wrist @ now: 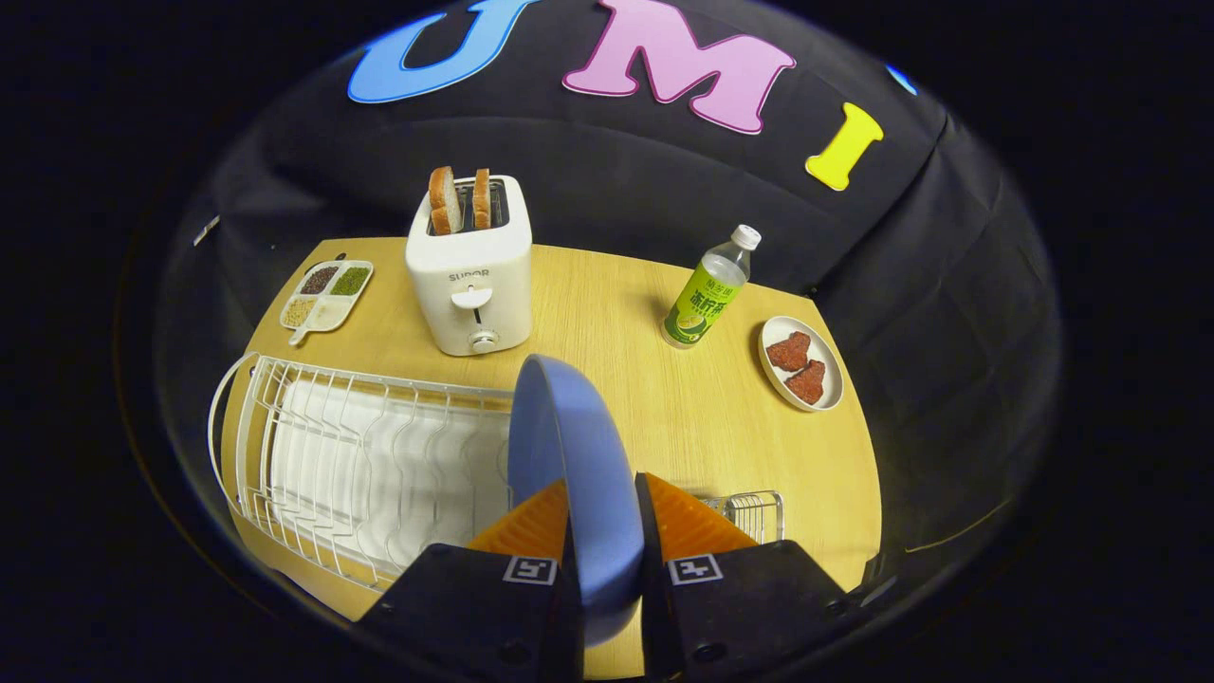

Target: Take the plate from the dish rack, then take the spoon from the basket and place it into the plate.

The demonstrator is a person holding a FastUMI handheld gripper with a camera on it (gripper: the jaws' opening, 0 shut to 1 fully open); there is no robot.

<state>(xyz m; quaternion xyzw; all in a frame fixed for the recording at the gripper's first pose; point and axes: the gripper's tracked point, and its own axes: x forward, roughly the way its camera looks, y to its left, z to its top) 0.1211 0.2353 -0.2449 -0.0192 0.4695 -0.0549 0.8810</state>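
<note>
A blue plate [569, 446] stands on edge between my two fingers, and both press on its faces. My gripper [604, 526] is shut on it, holding it above the right end of the white wire dish rack [351, 455]. The rack has no other dishes in it. A small wire basket [754, 512] peeks out just right of my right finger; what lies inside it is hidden.
On the wooden table [616, 313] beyond the rack stand a white toaster [471, 275] with two bread slices, a divided snack tray [327, 294] at the far left, a green-labelled bottle [707, 289], and a small plate with red pieces [801, 365] at the right.
</note>
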